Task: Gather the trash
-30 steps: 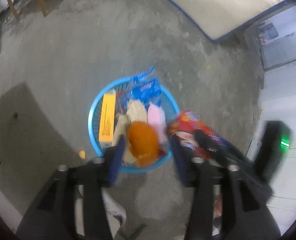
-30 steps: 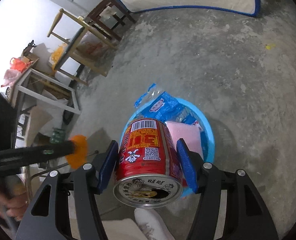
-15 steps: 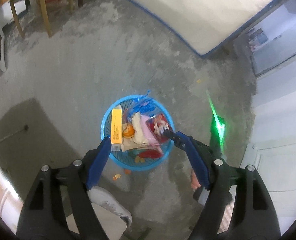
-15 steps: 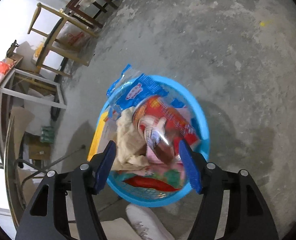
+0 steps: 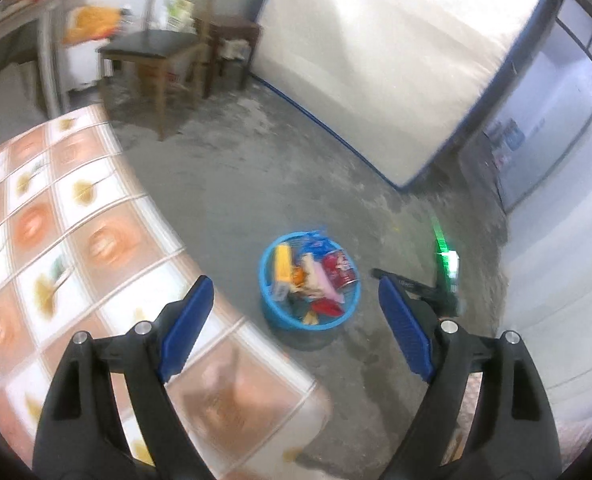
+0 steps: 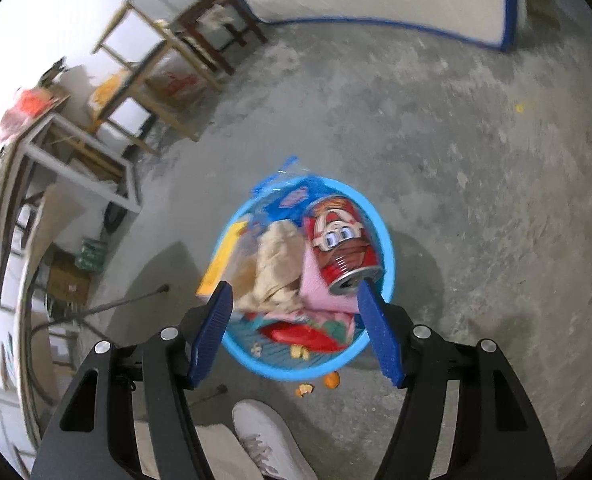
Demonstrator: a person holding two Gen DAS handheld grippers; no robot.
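My jaws stand spread wide on both sides, with nothing between them.

From my left wrist, the left gripper [image 5: 292, 308] hangs high over the room, its blue pads far apart. Between them, well below on the grey concrete floor [image 5: 232, 176], sits the round blue basket [image 5: 270, 308] with the trash in it: a yellow box [image 5: 283, 263] along its left side, a blue wrapper [image 5: 313, 245] at the far rim, a pink piece [image 5: 327, 284] and a red can [image 5: 339, 269] on the right. Any print on them is too small and blurred to read here. Under my left finger runs a worktop [image 5: 56, 240] covered in a cloth of orange and white squares with leaf motifs. A wooden chair [image 5: 164, 48] stands at the back, and a white mattress [image 5: 375, 60] edged in blue leans behind the basket. My other gripper shows dark at the right, with a green light [image 5: 441, 246].

From my right wrist, the right gripper [image 6: 292, 312] hovers just above the blue basket [image 6: 387, 248], released. The red can [image 6: 341, 246] lies on its side on the heap, opened end toward me, a cartoon face with big eyes on its label; I can read no words. Beside it lie crumpled beige paper [image 6: 274, 268], the pink piece [image 6: 319, 288], the yellow box [image 6: 220, 264] and the blue wrapper [image 6: 292, 198], whose logo is blurred. Orange scraps [image 6: 329, 380] lie on the floor just outside the rim, near a white shoe [image 6: 268, 440].
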